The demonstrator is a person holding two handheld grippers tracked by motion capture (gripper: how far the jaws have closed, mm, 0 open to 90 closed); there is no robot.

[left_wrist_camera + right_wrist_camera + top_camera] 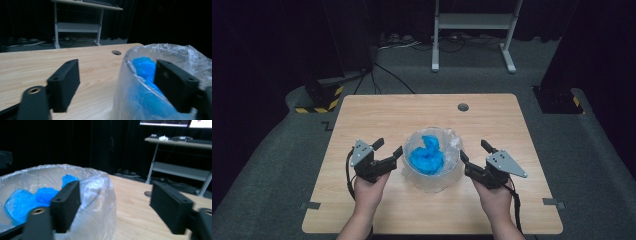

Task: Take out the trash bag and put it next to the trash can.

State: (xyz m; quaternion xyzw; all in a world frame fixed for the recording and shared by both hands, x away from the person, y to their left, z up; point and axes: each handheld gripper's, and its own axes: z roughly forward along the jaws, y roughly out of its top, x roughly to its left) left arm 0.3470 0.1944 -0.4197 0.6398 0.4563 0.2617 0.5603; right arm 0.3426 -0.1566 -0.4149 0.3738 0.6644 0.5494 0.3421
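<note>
A round bin lined with a clear plastic bag stands at the middle of the wooden table. Crumpled blue material lies inside it. My left gripper is open at the bin's left side, one jaw close to the rim. In the left gripper view the bag and blue material sit between and behind my open left gripper. My right gripper is open at the bin's right side. In the right gripper view the bag's edge lies inside the open right gripper, with blue material beyond.
A round cable hole is set in the table's far side. Behind the table stand a white desk frame, floor cables and a black-and-yellow striped base. Bare tabletop surrounds the bin.
</note>
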